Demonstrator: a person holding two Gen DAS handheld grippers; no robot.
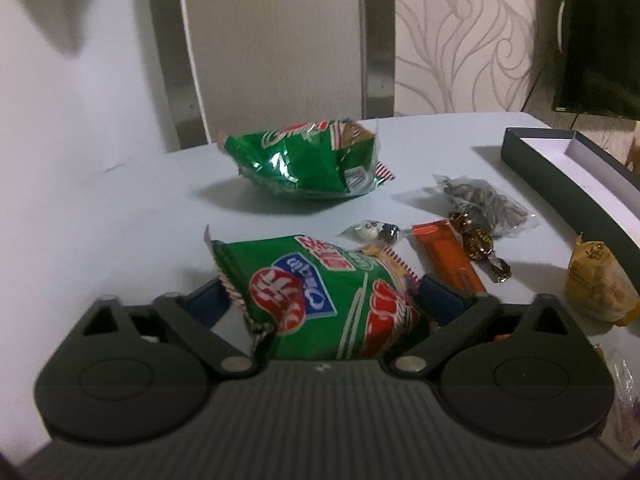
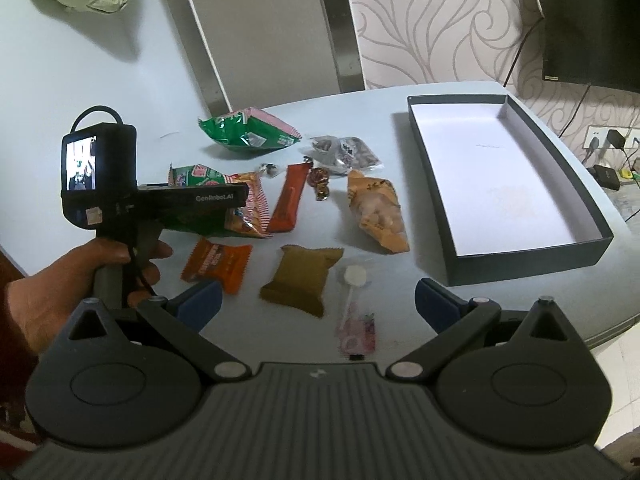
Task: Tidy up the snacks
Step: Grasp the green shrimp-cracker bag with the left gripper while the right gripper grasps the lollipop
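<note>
Left tongs (image 1: 320,300) spread wide around the near green snack bag (image 1: 320,300); pads seemingly not pressing, though the bag hides the contact. Right tongs (image 2: 318,300) wide open, empty, hovering over a brown packet (image 2: 300,280). Snacks lie scattered mid-surface (image 2: 400,280); bare room at its near-left. Black box (image 2: 532,256), empty, sits by the right edge. Handle reads "GenRobot.AI". Bag lettering illegible.

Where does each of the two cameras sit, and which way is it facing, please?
Left wrist: on the left gripper, facing down-forward over a green snack bag lying between its fingers.
Right wrist: on the right gripper, overlooking the table; the person's left hand shows.
Shared: both green bags, orange bar, black box.
</note>
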